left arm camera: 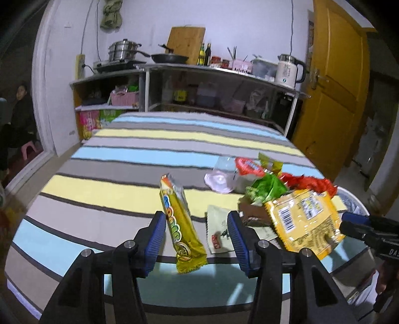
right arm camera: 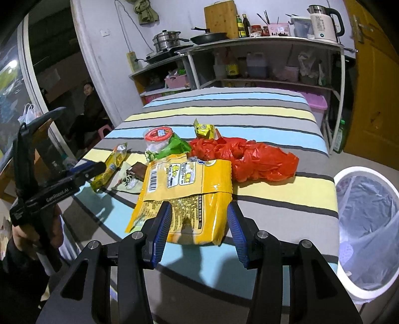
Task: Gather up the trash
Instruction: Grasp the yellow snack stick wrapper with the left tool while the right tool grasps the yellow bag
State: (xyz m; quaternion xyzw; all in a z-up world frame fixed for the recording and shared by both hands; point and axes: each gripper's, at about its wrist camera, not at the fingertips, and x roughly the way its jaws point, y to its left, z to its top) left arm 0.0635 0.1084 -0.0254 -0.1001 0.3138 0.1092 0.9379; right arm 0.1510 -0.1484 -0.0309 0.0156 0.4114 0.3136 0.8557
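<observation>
Trash lies on a striped table [left arm camera: 112,154]. My left gripper [left arm camera: 197,236] is open, its jaws either side of a long yellow snack wrapper [left arm camera: 180,226]. My right gripper [right arm camera: 198,229] is open around the near end of a big yellow bag [right arm camera: 184,189], which also shows in the left wrist view [left arm camera: 304,219]. Behind lie a red plastic bag [right arm camera: 251,159], a green wrapper [right arm camera: 174,147], a clear jar with a red lid [right arm camera: 158,139], a small yellow packet [right arm camera: 205,129] and a pale flat packet [left arm camera: 217,229]. A white bin with a clear liner [right arm camera: 366,224] stands at the right.
Shelves with pots, a pan, bottles and a kettle [right arm camera: 321,22] stand behind the table. A yellow door [left arm camera: 331,99] is at the right. A person [right arm camera: 87,107] sits at the left by a doorway.
</observation>
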